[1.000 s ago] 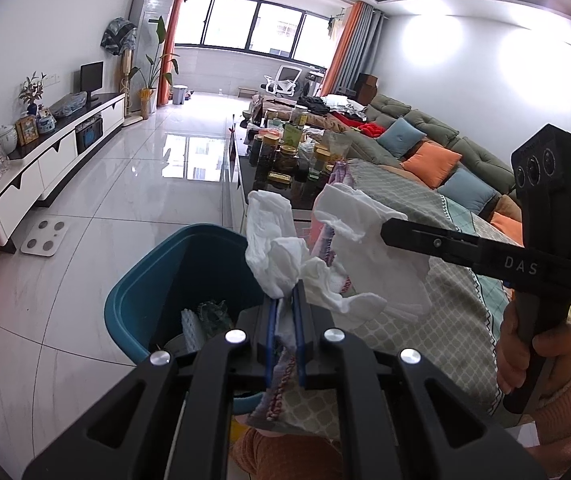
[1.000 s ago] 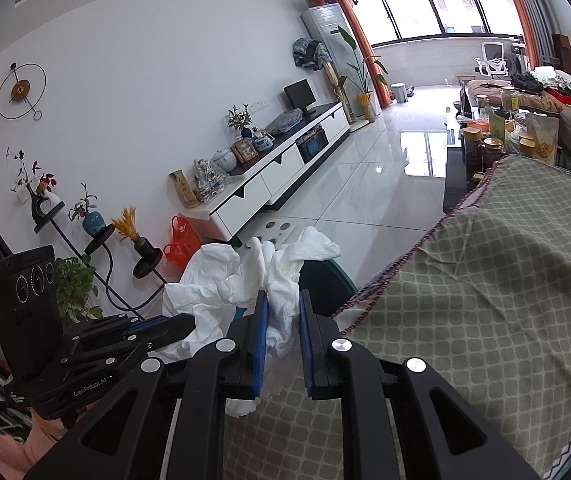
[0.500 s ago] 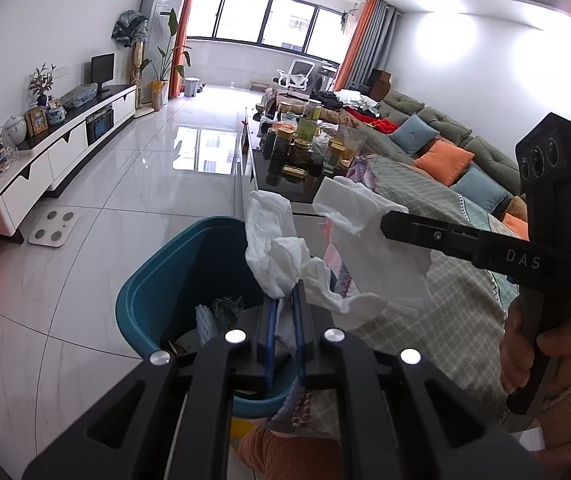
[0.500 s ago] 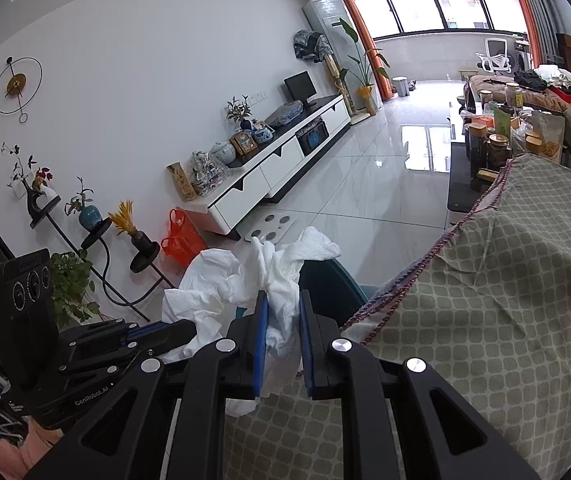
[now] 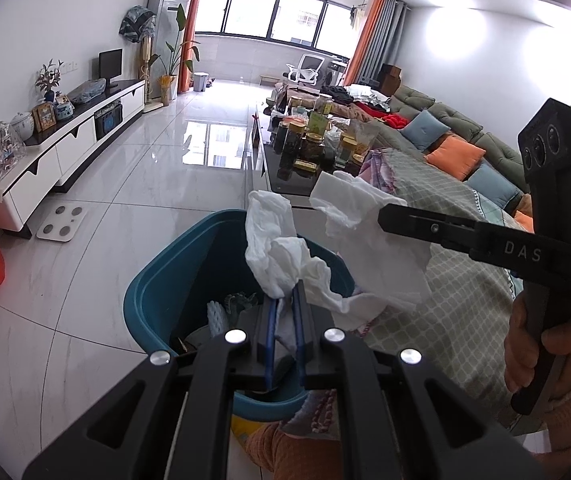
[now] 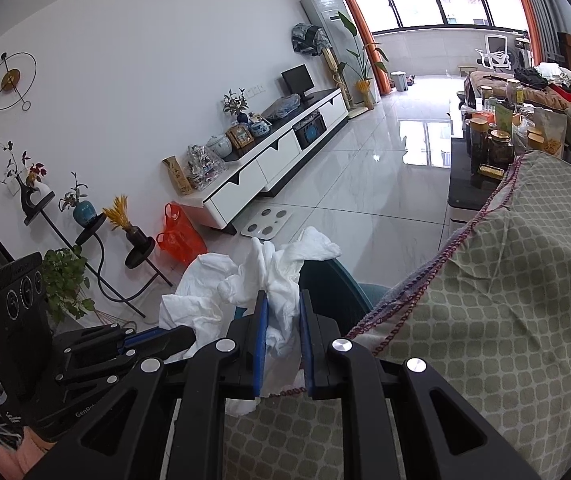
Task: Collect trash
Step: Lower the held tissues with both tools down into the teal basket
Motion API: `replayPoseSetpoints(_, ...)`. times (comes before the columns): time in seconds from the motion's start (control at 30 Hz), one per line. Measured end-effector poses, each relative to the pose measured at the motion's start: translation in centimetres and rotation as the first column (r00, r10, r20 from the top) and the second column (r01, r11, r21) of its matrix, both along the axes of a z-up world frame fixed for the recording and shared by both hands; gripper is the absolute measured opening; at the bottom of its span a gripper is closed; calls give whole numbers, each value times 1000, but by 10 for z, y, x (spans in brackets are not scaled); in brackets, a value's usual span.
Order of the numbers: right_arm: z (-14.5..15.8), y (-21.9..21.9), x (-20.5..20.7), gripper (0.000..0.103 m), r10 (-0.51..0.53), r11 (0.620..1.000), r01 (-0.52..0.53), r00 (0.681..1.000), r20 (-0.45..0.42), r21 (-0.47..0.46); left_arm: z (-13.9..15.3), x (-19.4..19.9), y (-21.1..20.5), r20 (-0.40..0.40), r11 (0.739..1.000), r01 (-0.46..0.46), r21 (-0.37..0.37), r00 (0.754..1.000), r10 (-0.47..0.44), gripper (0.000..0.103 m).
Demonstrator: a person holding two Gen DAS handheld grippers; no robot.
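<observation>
Glossy tiled floor (image 5: 133, 184) (windows (image 5: 269, 20) beyond)

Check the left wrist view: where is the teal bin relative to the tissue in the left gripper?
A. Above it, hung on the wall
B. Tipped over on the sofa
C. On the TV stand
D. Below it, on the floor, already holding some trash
D: the bin stands on the floor under the tissue pinched in the left gripper, with scraps visible inside.

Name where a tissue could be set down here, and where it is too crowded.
Free: the quilted cover right of the blue bin, and tiled floor toward the TV cabinet. Crowded: the dark coffee table, packed with jars.
</observation>
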State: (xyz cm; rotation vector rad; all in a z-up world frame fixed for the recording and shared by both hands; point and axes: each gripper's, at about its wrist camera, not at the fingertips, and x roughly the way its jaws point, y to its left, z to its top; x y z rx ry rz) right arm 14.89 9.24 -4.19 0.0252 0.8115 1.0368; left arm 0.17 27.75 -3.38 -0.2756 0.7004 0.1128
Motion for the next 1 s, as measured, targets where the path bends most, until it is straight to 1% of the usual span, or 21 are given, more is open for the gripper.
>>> replayPoseSetpoints(0.33, -4, 18, 4, 15, 11, 1000, -11, 1000, -14, -26, -11, 12, 7, -37, 1000, -26, -16, 999, 25, 9)
replayPoseSetpoints(0.4, -6, 20, 5, 17, 9, 999, -10, 1000, -19, -31, -12, 14, 7, -41, 999, -29, -19, 999, 28, 9)
replayPoseSetpoints(0.67, -11, 31, 7, 17, 9, 998, -11, 999, -31, -59, -18, 18, 8, -55, 999, -38, -22, 998, 37, 10)
replayPoseSetpoints(0.7, -11, 33, 7, 19, 9, 998, -11, 999, -33, -64, -19, 18, 8, -57, 999, -40, -23, 998, 39, 10)
replayPoseSetpoints(0.93, -17, 42, 11, 19, 10, 996, -14, 999, -53, -84, -25, 23, 12, -70, 998, -50, -27, 996, 48, 11)
replayPoseSetpoints(1.0, -18, 44, 12, 21, 9, 996, -14, 998, -59, -88, -27, 25, 14, -74, 998, -52, -29, 996, 50, 11)
